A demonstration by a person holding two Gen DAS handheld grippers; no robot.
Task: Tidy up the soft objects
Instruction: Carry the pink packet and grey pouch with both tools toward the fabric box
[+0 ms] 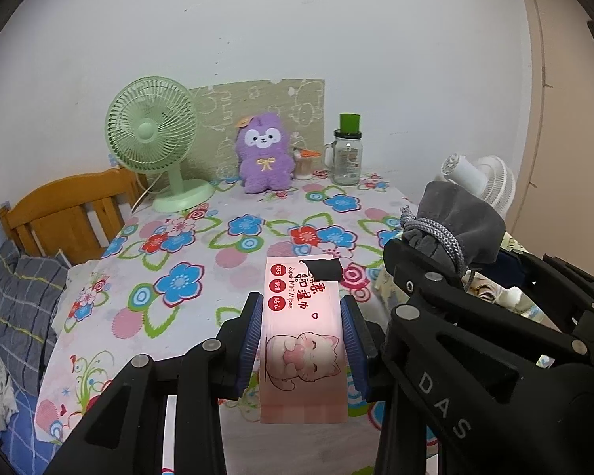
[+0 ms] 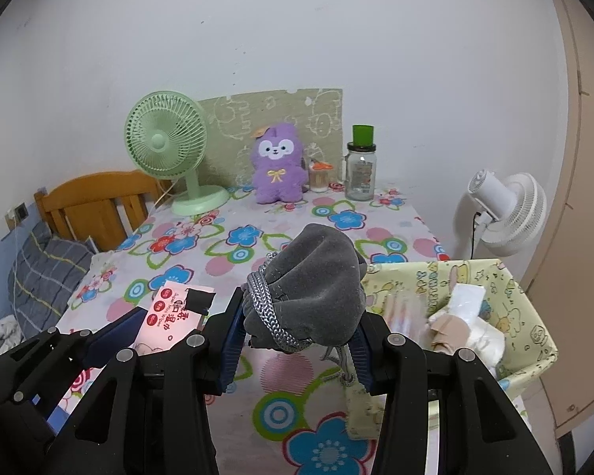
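My left gripper (image 1: 301, 336) is shut on a pink pack of mini wipes (image 1: 303, 332) with a cat print and a black tab, held above the flowered tablecloth (image 1: 202, 245). My right gripper (image 2: 297, 340) is shut on a grey drawstring pouch (image 2: 316, 277) wound with grey cord, held above the table beside the yellow cartoon-print fabric bin (image 2: 534, 316). The pouch also shows in the left wrist view (image 1: 455, 213), and the wipes pack in the right wrist view (image 2: 174, 312). A purple plush toy (image 1: 262, 154) sits at the back of the table.
A green desk fan (image 1: 154, 134) stands back left, and a glass jar with a green lid (image 1: 347, 154) and a small carrot-topped cup (image 1: 303, 164) back right. The bin holds white and beige soft items (image 2: 467, 324). A white fan (image 2: 507, 206) stands right; a wooden bed headboard (image 1: 67, 213) left.
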